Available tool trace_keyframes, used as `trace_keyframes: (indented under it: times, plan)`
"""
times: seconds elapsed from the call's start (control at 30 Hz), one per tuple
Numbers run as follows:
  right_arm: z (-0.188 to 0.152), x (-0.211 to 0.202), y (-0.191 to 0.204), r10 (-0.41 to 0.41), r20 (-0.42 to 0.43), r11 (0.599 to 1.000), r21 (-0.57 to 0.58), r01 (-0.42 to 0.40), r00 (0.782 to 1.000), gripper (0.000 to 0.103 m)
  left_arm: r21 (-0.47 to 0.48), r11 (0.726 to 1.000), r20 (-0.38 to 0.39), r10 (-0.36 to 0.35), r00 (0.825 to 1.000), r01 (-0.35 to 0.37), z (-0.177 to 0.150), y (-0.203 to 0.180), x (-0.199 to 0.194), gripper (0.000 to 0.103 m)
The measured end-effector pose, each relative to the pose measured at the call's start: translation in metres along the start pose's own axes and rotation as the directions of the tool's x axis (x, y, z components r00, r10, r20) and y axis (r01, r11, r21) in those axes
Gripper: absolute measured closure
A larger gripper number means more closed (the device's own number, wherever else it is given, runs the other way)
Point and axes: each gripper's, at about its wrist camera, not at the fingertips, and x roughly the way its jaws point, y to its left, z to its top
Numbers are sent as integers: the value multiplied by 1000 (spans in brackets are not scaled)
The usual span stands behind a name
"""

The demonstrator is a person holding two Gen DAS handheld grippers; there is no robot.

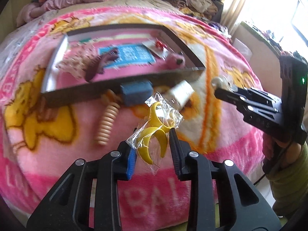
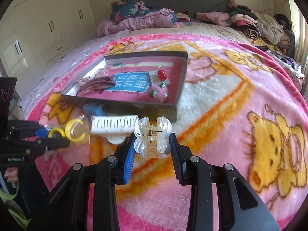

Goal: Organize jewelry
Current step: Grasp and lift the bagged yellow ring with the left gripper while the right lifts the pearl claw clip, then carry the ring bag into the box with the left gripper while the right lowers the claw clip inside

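Between the right fingers: right gripper (image 2: pixel 152 144) clamps a translucent plastic claw hair clip with a bare wire spring (image 2: pixel 152 137), its ribbed blue pads (image 2: pixel 129 158) pressed on the rounded lobes.
Between the left fingers: left gripper (image 1: pixel 153 141) pinches a crinkled clear plastic bag of smooth yellow crescent-shaped rings (image 1: pixel 155 129), held above the blanket.
Just ahead of the right clip: a white plastic hair clip with a row of slots (image 2: pixel 113 125) lies on the blanket, just in front of the tray wall.
Beside the white clip: a small blue block-shaped box (image 1: pixel 137 93) sits against the tray's near wall.
Left wrist view only: a beige ribbed coil hair tie (image 1: pixel 106 125) lies near the tray's front wall; the right view does not show it.
Tray: a shallow rectangular cardboard tray with grey walls and pink lining (image 2: pixel 134 106) rests on the blanket.
Tray contents: a dark maroon feather-like hair piece (image 2: pixel 98 83), a blue printed card (image 2: pixel 130 83), a red bead ornament (image 2: pixel 161 74) and a fuzzy pink piece with green and white studs (image 2: pixel 158 94).
Right wrist view only: the studs and red beads read sharply; the left view shows them blurred.
Surface: a fleecy pink blanket with yellow cartoon bears (image 2: pixel 240 115) covers the bed.
Far end: piled clothes (image 2: pixel 256 27) and a rumpled pink quilt (image 2: pixel 138 22).
Left wall: cream wardrobe doors with dark handles (image 2: pixel 50 27), in the right view only.
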Motion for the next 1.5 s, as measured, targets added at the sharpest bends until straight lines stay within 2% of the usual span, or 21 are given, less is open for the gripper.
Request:
trace_keyframes:
  times: [0.33, 0.97, 1.5]
  plan:
    - [25, 2, 28, 23, 12, 999, -33, -23, 1000, 70, -56, 997, 77, 51, 996, -47, 22, 33, -28, 80]
    - [77, 22, 71, 54, 40, 993, -110, -49, 998, 70, -147, 982, 148, 136, 979, -115, 43, 93, -60, 80]
    - [109, 67, 72, 41, 19, 993, -114, -38, 999, 70, -186, 974, 144, 161, 976, -133, 61, 128, -56, 80]
